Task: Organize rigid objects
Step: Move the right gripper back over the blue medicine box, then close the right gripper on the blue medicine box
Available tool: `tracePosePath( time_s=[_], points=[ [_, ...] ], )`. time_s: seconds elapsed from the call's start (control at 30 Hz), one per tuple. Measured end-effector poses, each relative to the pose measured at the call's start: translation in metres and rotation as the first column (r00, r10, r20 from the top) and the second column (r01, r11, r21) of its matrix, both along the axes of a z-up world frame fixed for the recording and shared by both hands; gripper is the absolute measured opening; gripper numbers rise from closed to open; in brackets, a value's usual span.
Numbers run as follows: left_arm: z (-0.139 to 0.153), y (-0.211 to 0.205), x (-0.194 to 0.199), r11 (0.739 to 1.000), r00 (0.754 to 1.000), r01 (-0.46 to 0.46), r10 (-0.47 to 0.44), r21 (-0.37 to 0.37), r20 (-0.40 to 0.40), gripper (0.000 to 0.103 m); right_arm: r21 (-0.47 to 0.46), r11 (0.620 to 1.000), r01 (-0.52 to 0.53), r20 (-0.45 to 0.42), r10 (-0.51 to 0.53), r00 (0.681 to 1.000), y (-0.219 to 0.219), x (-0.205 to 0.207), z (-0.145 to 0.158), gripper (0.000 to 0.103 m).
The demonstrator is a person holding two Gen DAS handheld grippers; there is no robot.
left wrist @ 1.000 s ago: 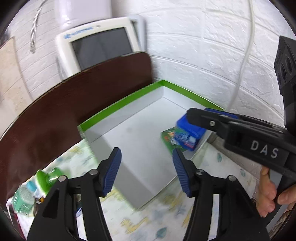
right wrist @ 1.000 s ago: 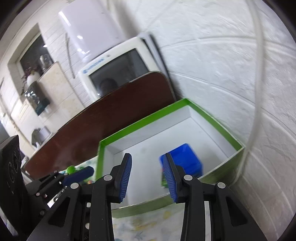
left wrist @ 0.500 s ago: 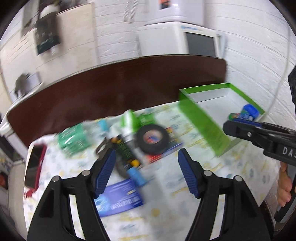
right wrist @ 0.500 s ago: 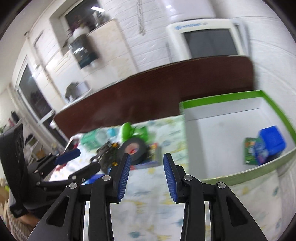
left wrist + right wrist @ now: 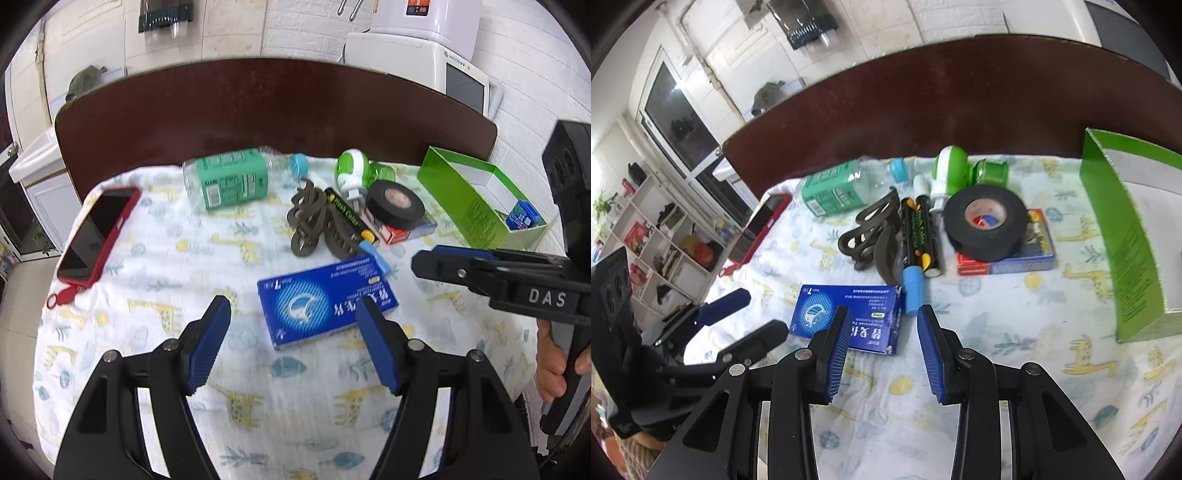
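1. The left gripper was spread apart, empty, above the blue box on the cloth.
2. The right gripper was likewise spread, empty.
3. The green tray stood at the cloth's right edge.

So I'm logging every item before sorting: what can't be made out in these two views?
- Green box contents: left view shows only a blue pack; its near wall hides the rest. In the right view the frame edge cuts the box off.
- Card box: black tape roll covers its top.
- Blue carton print: too small to read.
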State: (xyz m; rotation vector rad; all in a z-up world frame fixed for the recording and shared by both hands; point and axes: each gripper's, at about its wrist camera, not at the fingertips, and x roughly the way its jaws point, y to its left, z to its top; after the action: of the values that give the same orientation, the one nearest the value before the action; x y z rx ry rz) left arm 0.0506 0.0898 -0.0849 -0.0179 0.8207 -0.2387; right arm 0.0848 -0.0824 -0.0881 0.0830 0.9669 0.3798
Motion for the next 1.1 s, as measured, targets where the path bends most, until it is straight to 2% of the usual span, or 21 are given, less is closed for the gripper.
tracePosePath(
  time_s=[0.23, 0.6, 0.87, 0.97, 1.1],
  points=[
    [-0.019, -0.003, 0.002, 0.997, 0.997, 0.072, -0.073, -0.016, -0.033, 0.070, -0.044, 0.999, 0.007, -0.056, -0.009, 0.998, 0.020, 0.011, -0.019, 0.039],
    [-0.043, -0.002, 0.015, 0.993, 0.990, 0.108, -0.111, -0.043, -0.089, 0.070, -0.080, 0.996, 0.045, -0.111, -0.054, 0.992, 0.024, 0.023, -0.036, 0.040],
    [-0.045, -0.003, 0.018, 0.991, 0.989, 0.135, -0.137, -0.023, -0.054, 0.071, -0.077, 0.996, 0.046, -0.124, -0.055, 0.991, 0.028, 0.030, -0.042, 0.040],
    [-0.045, -0.005, 0.022, 0.989, 0.989, 0.140, -0.142, -0.041, -0.052, 0.070, -0.069, 0.997, 0.022, -0.128, -0.030, 0.991, 0.034, 0.032, -0.046, 0.041],
    [-0.041, -0.007, 0.021, 0.991, 0.990, 0.130, -0.132, -0.036, -0.059, 0.070, -0.097, 0.995, 0.015, -0.109, -0.026, 0.994, 0.039, 0.029, -0.042, 0.040]
  ],
)
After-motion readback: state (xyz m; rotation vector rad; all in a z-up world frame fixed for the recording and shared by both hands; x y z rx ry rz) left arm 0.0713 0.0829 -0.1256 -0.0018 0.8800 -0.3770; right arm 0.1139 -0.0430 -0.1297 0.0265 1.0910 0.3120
